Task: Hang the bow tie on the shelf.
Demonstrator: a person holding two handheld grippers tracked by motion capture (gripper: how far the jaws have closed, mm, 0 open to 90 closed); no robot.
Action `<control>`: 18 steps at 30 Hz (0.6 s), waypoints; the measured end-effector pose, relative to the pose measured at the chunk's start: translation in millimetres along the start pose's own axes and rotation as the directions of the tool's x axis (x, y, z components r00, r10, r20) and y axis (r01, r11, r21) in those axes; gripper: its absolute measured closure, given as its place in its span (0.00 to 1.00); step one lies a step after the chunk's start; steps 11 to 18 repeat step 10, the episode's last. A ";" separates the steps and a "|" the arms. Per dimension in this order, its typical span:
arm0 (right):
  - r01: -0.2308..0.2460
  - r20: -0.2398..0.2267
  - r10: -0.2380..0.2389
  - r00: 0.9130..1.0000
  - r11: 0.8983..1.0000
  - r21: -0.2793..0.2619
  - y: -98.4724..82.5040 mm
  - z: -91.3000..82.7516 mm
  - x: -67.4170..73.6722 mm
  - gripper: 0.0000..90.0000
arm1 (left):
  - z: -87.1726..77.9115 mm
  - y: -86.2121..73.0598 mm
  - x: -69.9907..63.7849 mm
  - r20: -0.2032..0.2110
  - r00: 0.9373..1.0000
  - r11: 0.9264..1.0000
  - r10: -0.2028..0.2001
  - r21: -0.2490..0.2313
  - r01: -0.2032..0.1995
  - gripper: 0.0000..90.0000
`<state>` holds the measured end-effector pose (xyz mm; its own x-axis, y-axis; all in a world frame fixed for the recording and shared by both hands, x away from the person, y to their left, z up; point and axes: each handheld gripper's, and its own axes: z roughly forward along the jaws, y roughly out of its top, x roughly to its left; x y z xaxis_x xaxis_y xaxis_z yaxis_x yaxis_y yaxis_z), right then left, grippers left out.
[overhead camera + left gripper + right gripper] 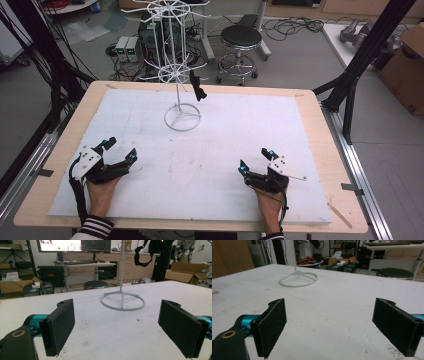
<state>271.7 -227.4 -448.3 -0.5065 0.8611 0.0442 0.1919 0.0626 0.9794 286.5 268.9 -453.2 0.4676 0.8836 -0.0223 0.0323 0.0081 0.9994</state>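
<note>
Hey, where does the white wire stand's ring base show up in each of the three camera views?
High view: the ring base sits upper centre on the white mat, far from both grippers.
Left gripper view: centre, just right of the middle, beyond the open jaws.
Right gripper view: upper left.
Shared landmark: the black stool, behind the table in all three views.

wooden table [320,130] | white foam mat [240,150] covers most of it | 1 white wire stand [181,117] sits on mat
</note>
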 end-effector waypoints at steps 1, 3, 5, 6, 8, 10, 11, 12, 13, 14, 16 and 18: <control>0.000 -0.005 0.000 1.000 1.000 -0.007 0.0 0.6 0.5 0.12 | -0.1 0.0 0.0 0.001 1.000 1.000 0.000 0.000 0.000 0.16; -0.008 -0.006 0.008 1.000 1.000 -0.003 -0.2 0.9 0.6 0.12 | 0.0 0.0 0.0 0.000 1.000 1.000 0.000 -0.001 0.000 0.16; -0.017 -0.009 0.017 1.000 1.000 -0.011 -0.7 0.1 -0.4 0.12 | -0.2 0.0 0.1 0.001 1.000 1.000 -0.001 0.001 0.001 0.16; -0.016 -0.010 0.016 1.000 1.000 -0.015 -0.9 -0.2 -1.1 0.12 | -0.1 0.0 0.1 0.000 1.000 1.000 -0.002 0.000 0.002 0.16; -0.016 -0.010 0.016 1.000 1.000 -0.020 -1.2 -0.7 -0.6 0.12 | -0.1 -0.1 0.0 0.000 1.000 1.000 0.000 -0.001 0.000 0.16; -0.005 -0.005 0.005 1.000 1.000 -0.026 -1.6 -1.1 0.8 0.12 | -0.3 -0.2 -0.1 0.000 1.000 1.000 0.001 -0.003 -0.001 0.16; -0.005 -0.005 0.005 1.000 1.000 -0.026 -1.6 -1.1 0.8 0.12 | -0.3 -0.2 -0.1 0.000 1.000 1.000 0.001 -0.003 -0.001 0.16; -0.005 -0.005 0.005 1.000 1.000 -0.026 -1.6 -1.1 0.8 0.12 | -0.3 -0.2 -0.1 0.000 1.000 1.000 0.001 -0.003 -0.001 0.16; -0.005 -0.005 0.005 1.000 1.000 -0.026 -1.6 -1.1 0.8 0.12 | -0.3 -0.2 -0.1 0.000 1.000 1.000 0.001 -0.003 -0.001 0.16; -0.005 -0.005 0.005 1.000 1.000 -0.026 -1.6 -1.1 0.8 0.12 | -0.3 -0.2 -0.1 0.000 1.000 1.000 0.001 -0.003 -0.001 0.16; -0.005 -0.005 0.005 1.000 1.000 -0.026 -1.6 -1.1 0.8 0.12 | -0.3 -0.2 -0.1 0.000 1.000 1.000 0.001 -0.003 -0.001 0.16; -0.005 -0.005 0.005 1.000 1.000 -0.026 -1.6 -1.1 0.8 0.12 | -0.3 -0.2 -0.1 0.000 1.000 1.000 0.001 -0.003 -0.001 0.16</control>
